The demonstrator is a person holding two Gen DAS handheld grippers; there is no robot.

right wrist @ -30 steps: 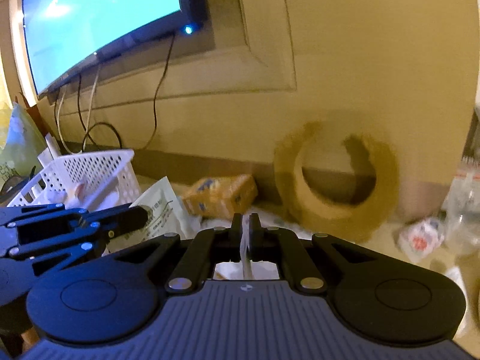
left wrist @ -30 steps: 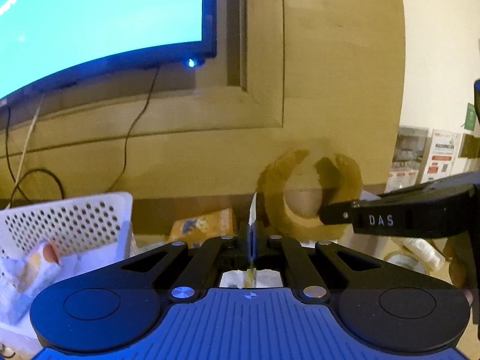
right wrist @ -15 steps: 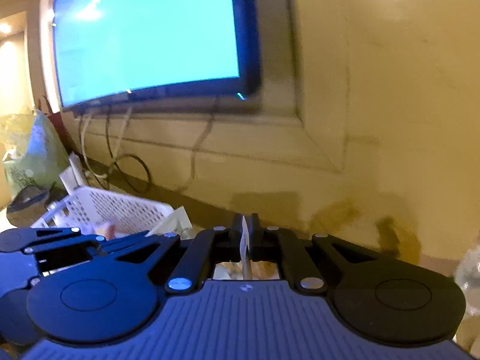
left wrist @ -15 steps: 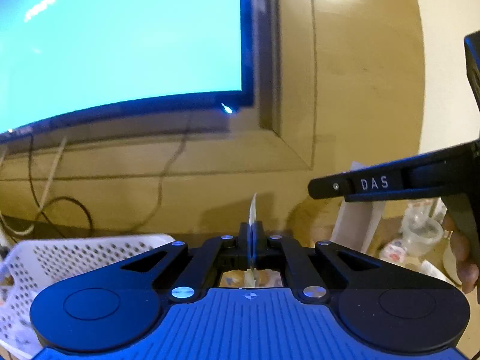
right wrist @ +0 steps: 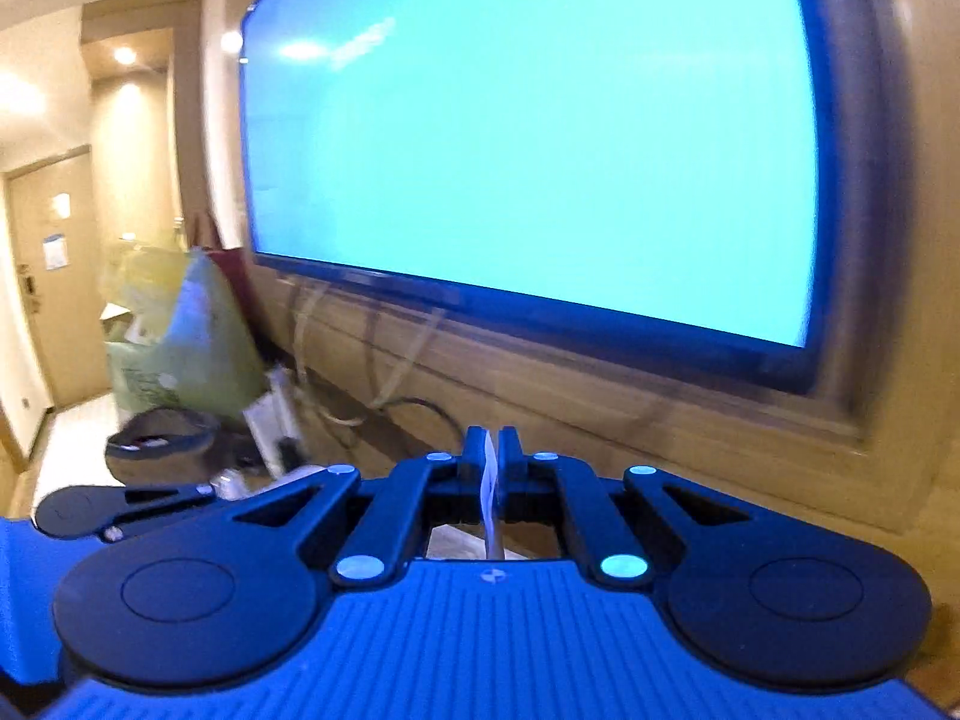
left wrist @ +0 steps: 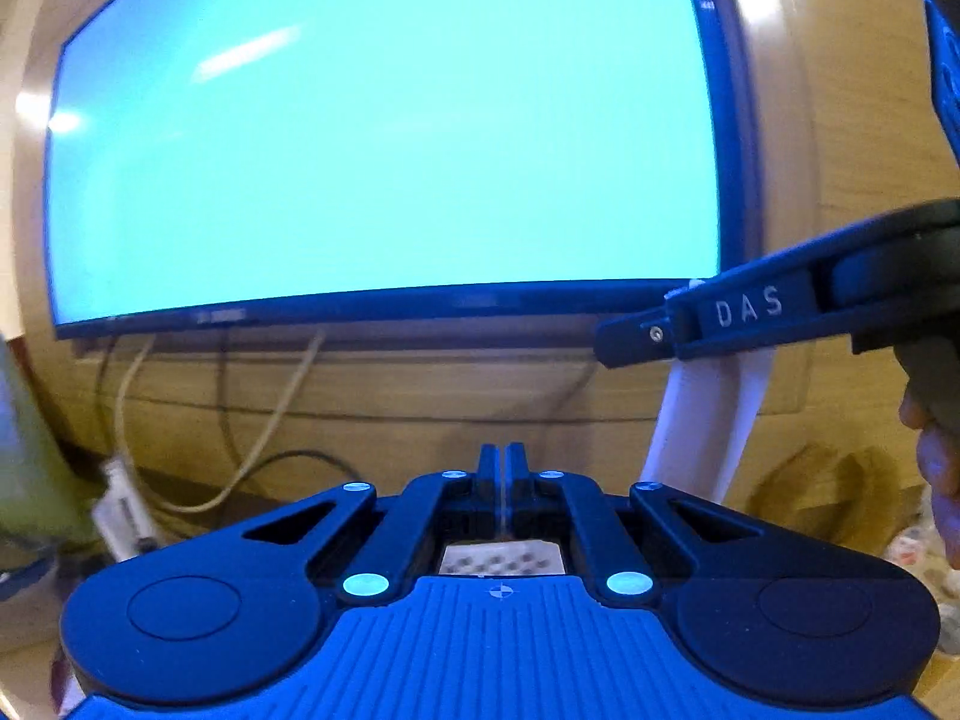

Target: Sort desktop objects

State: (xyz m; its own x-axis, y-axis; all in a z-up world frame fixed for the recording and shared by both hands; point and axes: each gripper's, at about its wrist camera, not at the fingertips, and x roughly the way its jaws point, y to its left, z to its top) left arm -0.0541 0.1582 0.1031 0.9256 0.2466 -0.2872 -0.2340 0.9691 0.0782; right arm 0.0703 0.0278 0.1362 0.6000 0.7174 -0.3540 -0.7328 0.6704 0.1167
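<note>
Both grippers are raised and face the wall. My left gripper (left wrist: 503, 456) is shut, and I cannot tell whether anything thin is still pinched in it. My right gripper (right wrist: 491, 444) is shut on a thin white paper sheet (right wrist: 489, 492) held edge-on between the fingers. In the left wrist view the right gripper (left wrist: 624, 339) shows at the right with the white sheet (left wrist: 708, 420) hanging below it. The left gripper's body shows at the lower left of the right wrist view (right wrist: 120, 504).
A wall-mounted TV with a blank cyan screen (left wrist: 384, 138) fills the view, with cables (left wrist: 252, 438) below it on the wood panel. A green bag (right wrist: 192, 348) and a dark bin (right wrist: 156, 444) stand at the left. A brown tape roll (left wrist: 828, 498) lies at the right.
Both grippers have lifted and tilted up and to the left, away from the basket and tape roll toward the TV. The white sheet has risen with the right gripper.
</note>
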